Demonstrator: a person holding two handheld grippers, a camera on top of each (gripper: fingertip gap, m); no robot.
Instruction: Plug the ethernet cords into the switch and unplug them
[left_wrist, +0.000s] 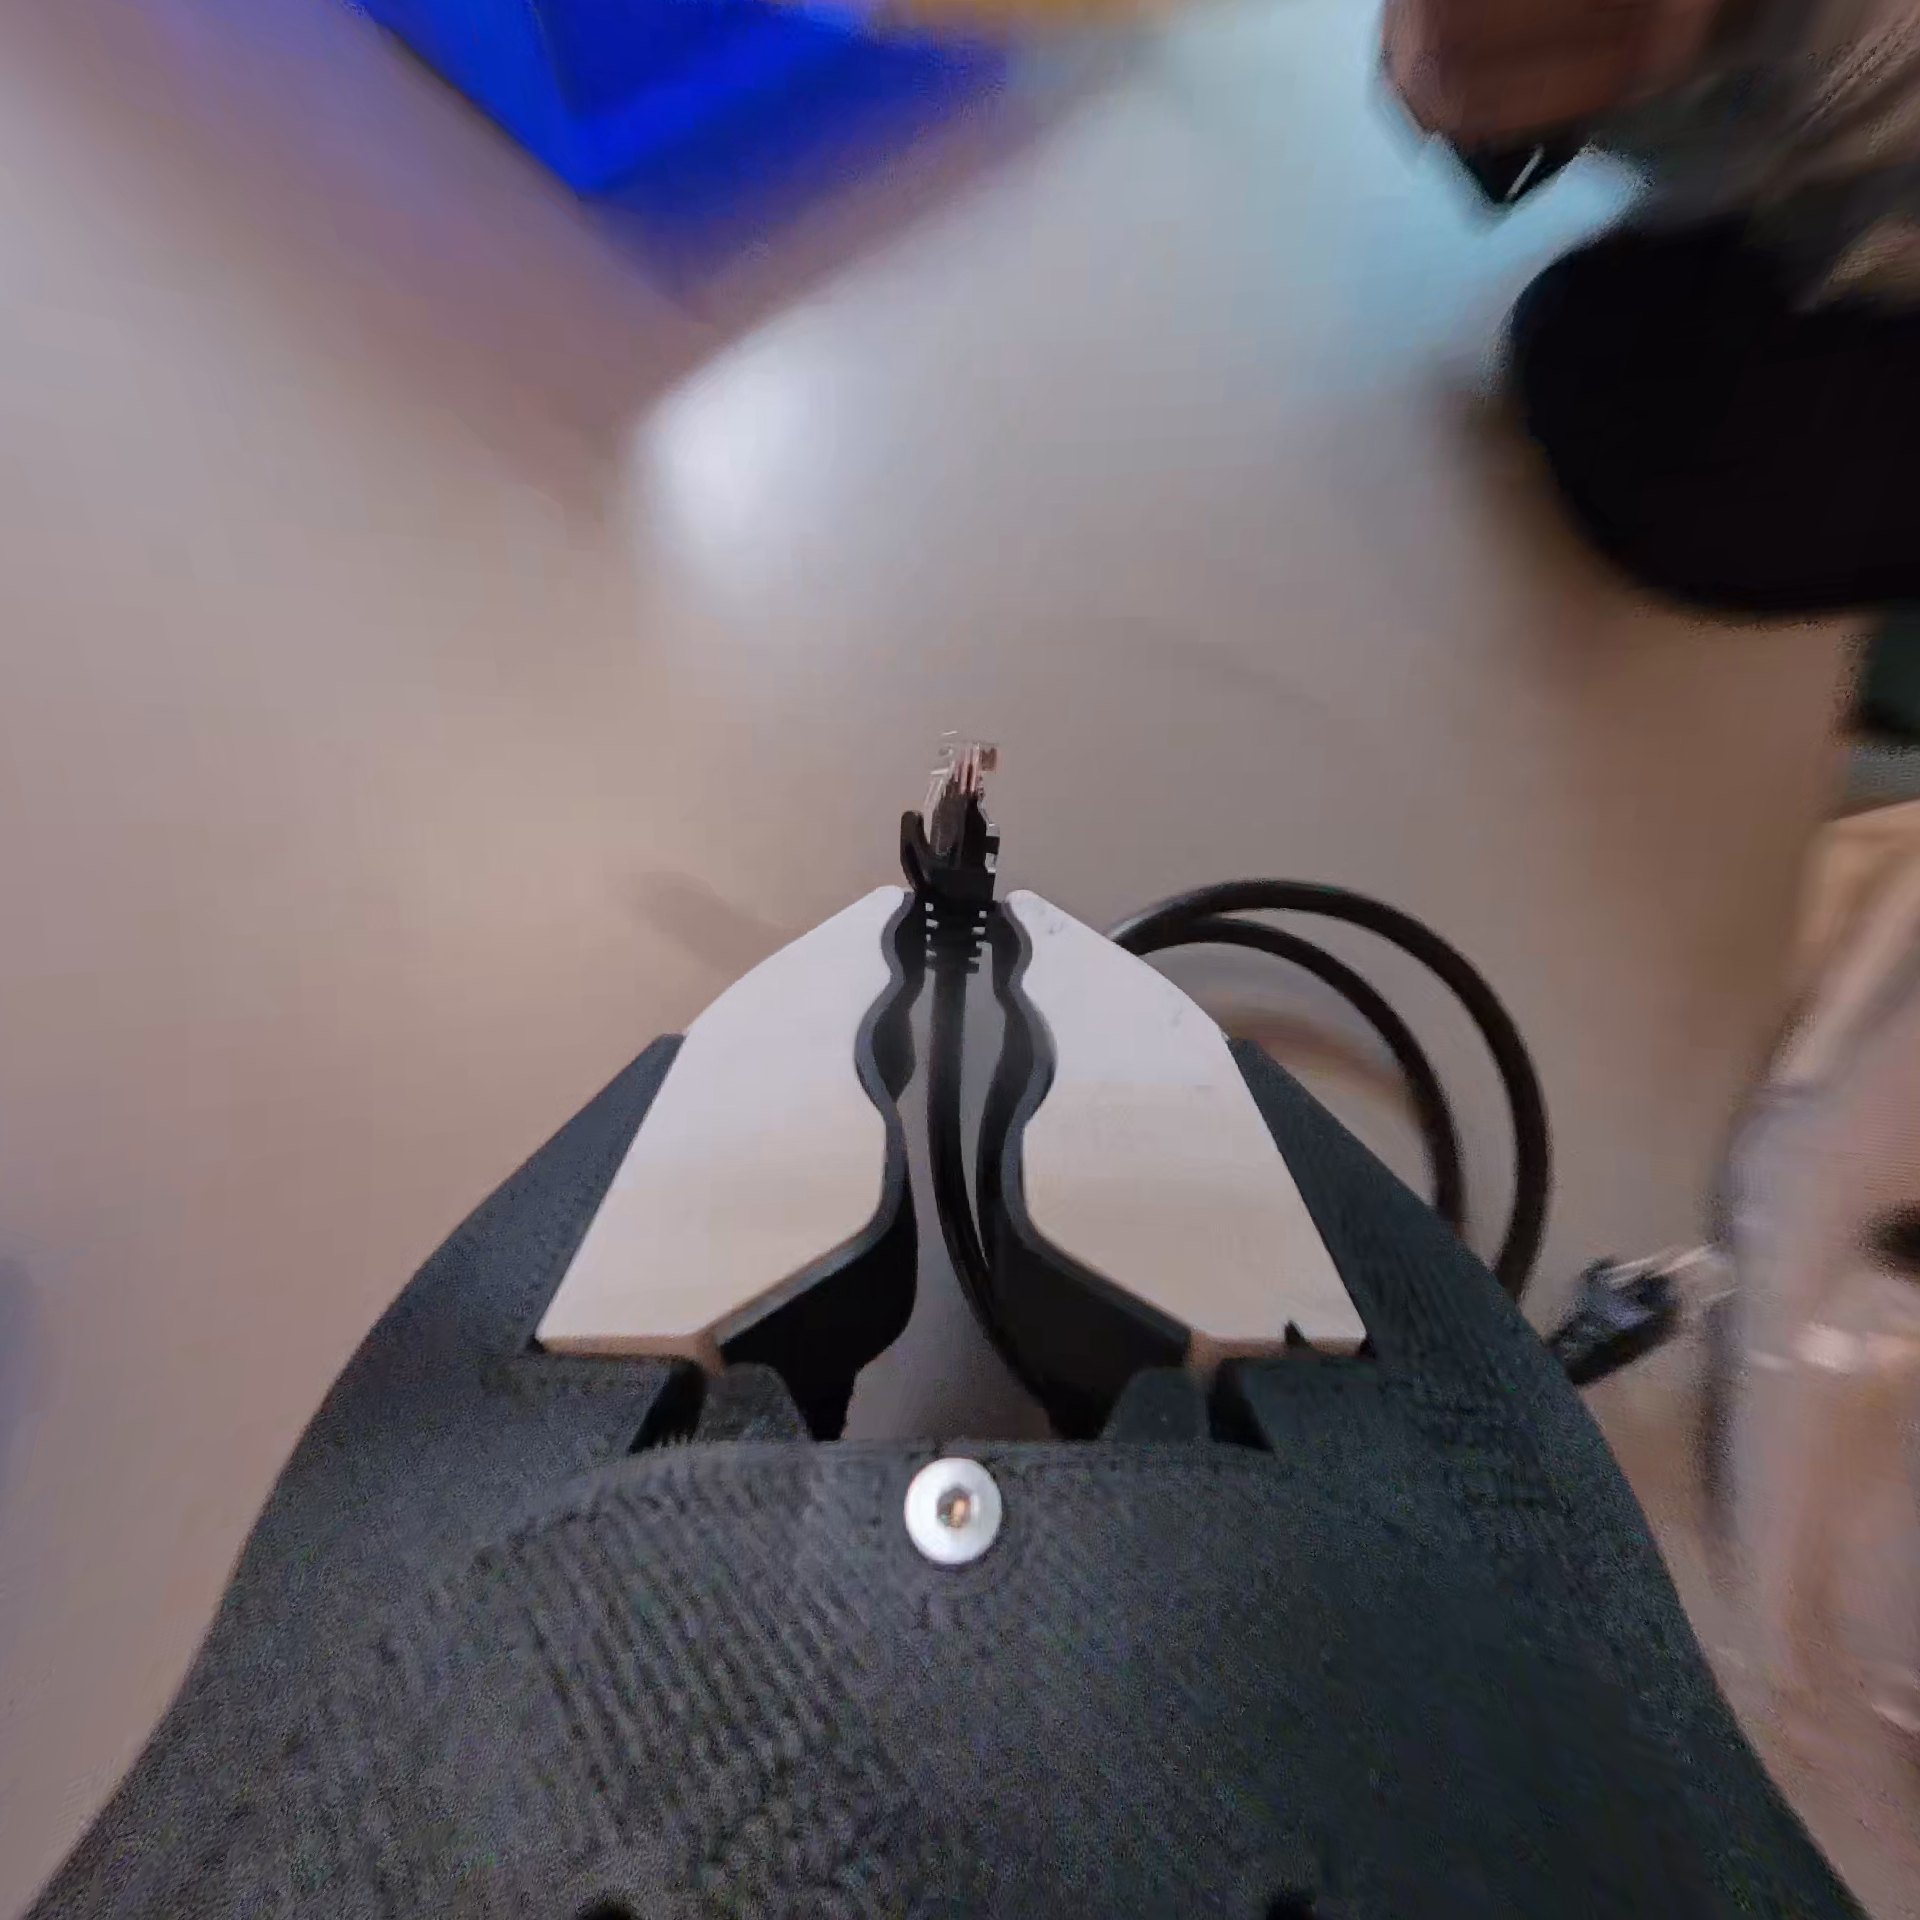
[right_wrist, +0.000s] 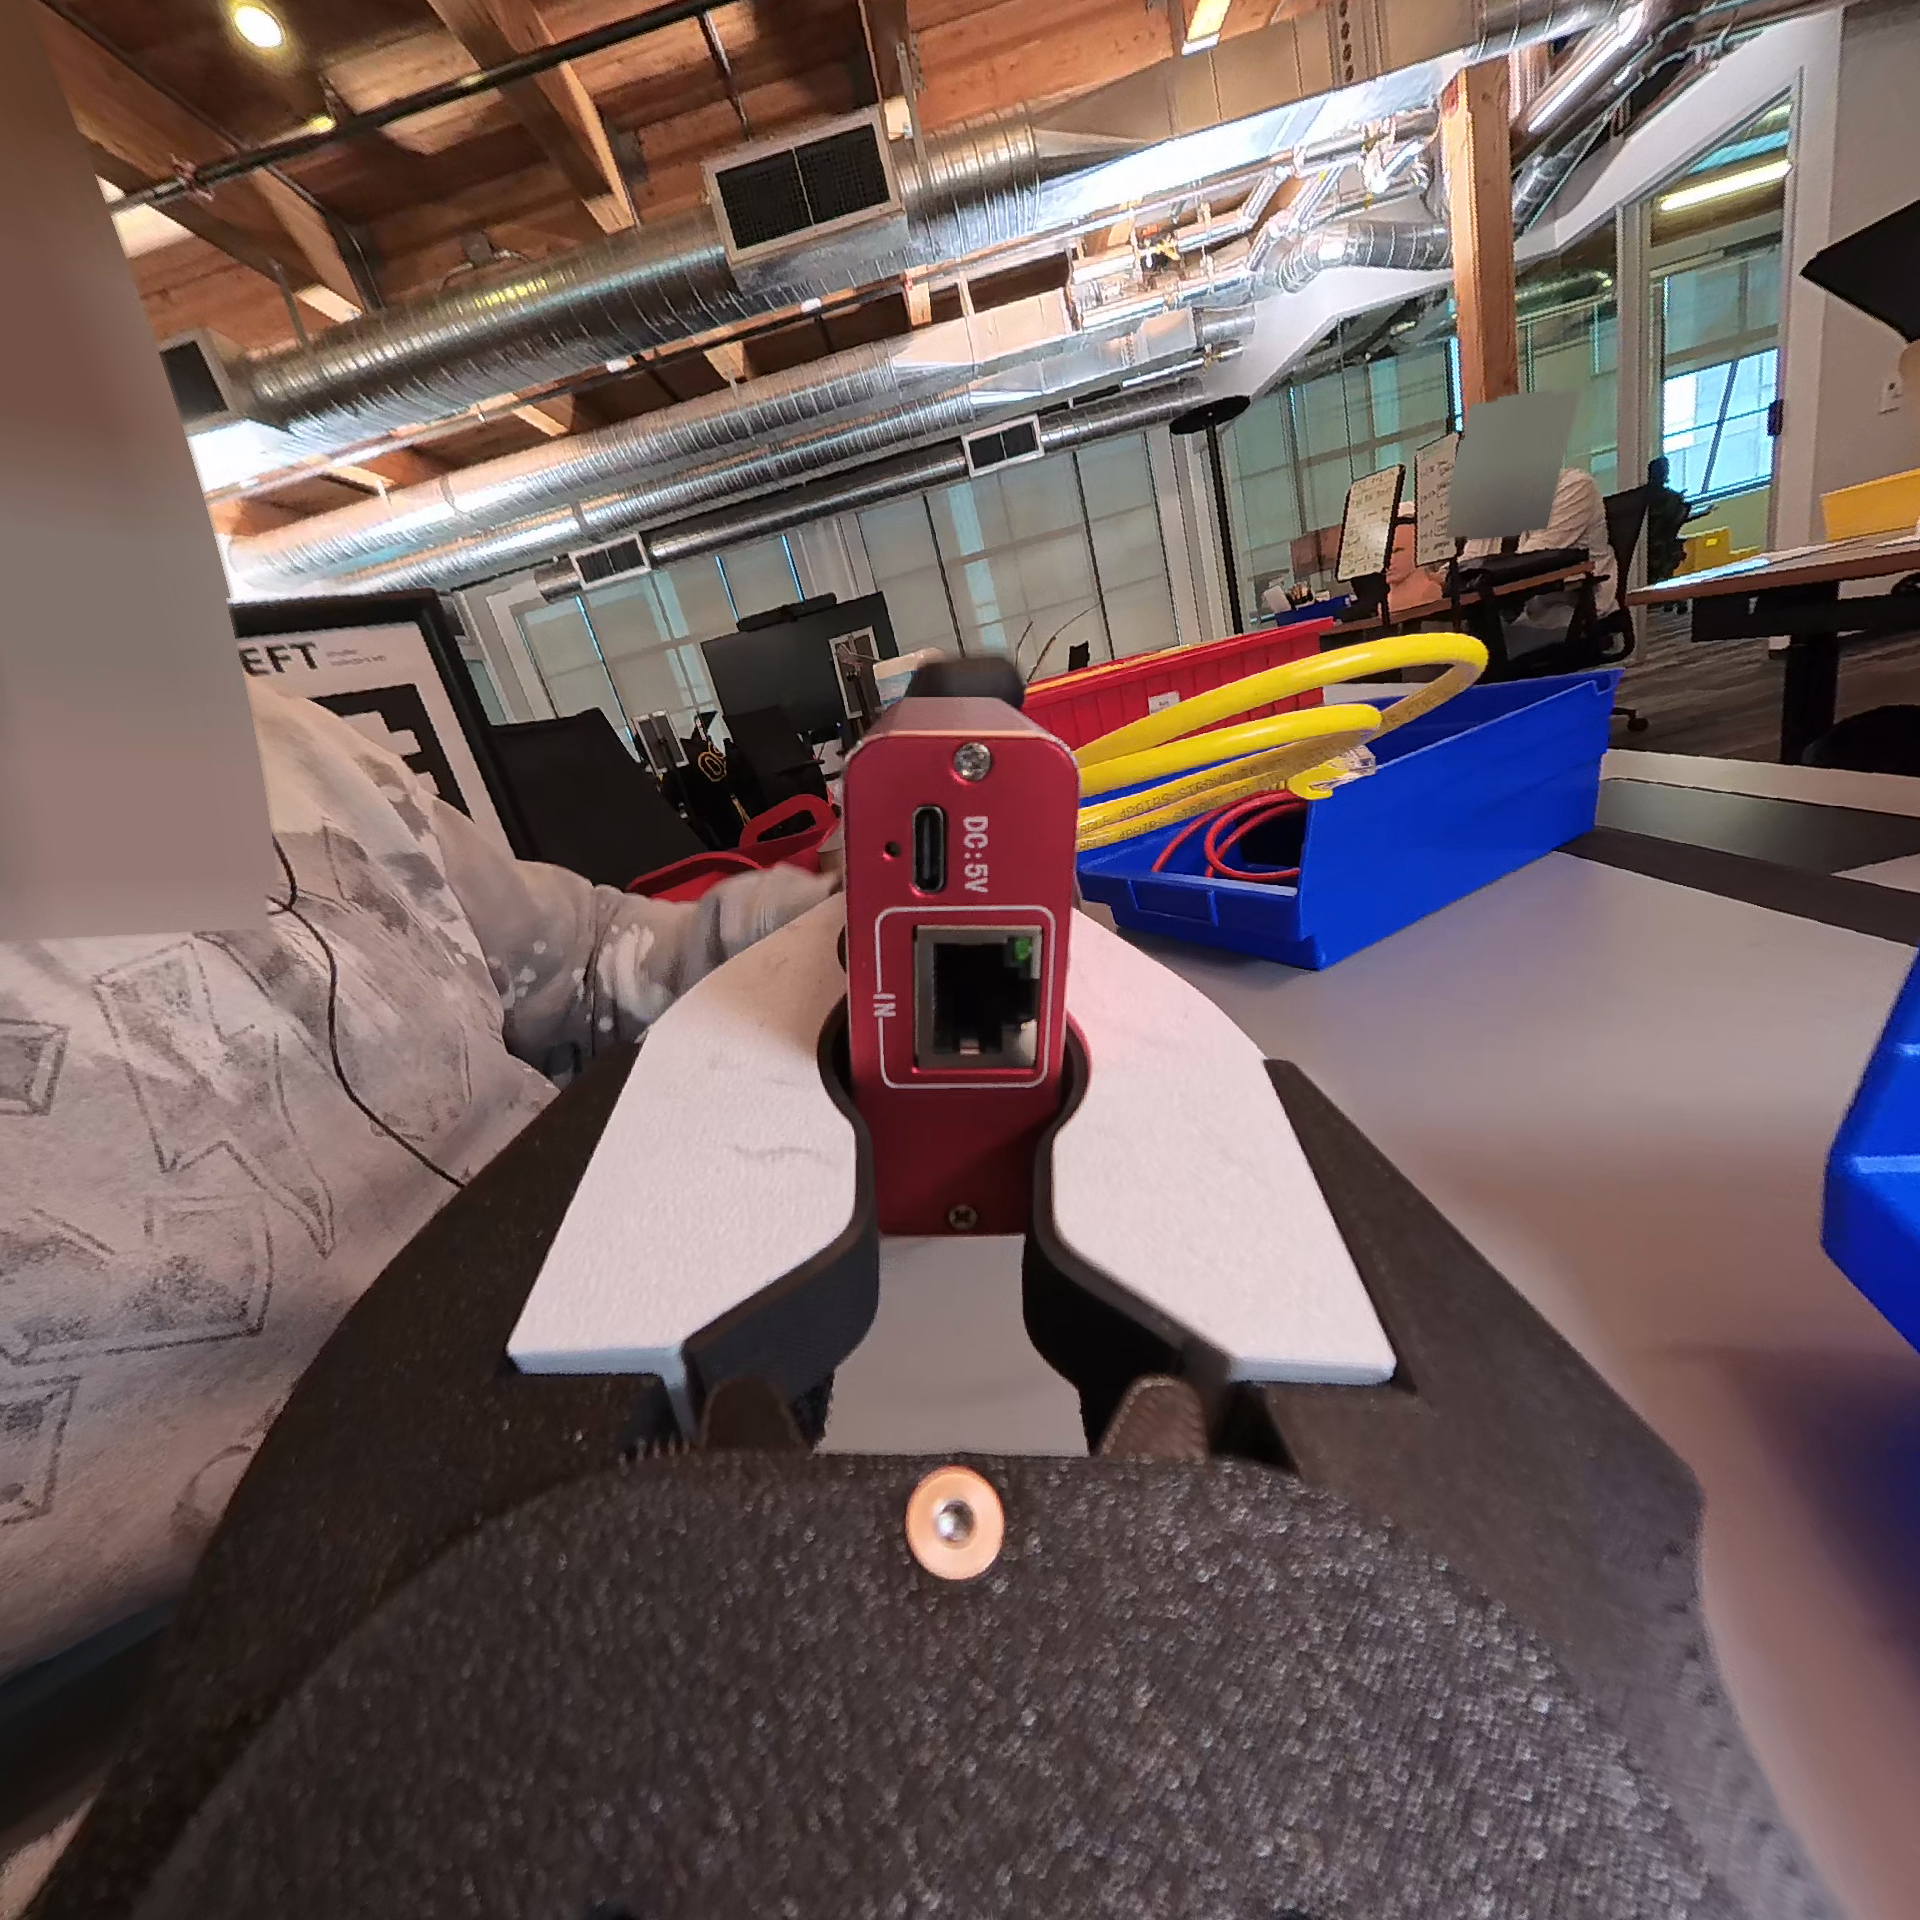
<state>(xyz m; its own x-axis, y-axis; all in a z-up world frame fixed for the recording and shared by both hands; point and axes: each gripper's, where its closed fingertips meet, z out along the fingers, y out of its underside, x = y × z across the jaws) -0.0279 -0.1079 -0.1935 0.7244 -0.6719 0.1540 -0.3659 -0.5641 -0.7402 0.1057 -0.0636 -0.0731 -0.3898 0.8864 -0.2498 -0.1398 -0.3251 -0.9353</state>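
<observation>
The left gripper was clamped on a black ethernet cord, its two fingers pressed in on the ribbed boot just behind the plug. The clear plug stuck out past the fingertips, pointing away from the camera, while the cord ran back between the fingers and looped out to the right of them in two black coils. A second plug end lay low to the right of the fingers, too blurred to describe further. Everything beyond the fingertips in the left wrist view was smeared (a pale tabletop, a blue shape at the top, a dark mass at the upper right).

The right gripper was closed on the red switch, which stood upright on end between the fingers with one narrow face toward the camera. That face showed an ethernet port, empty, with a small slot-shaped port above it. Beyond the right finger, a blue bin on the grey table held coiled yellow cords and a thin red wire. To the left of the fingers was a person's grey patterned sleeve.
</observation>
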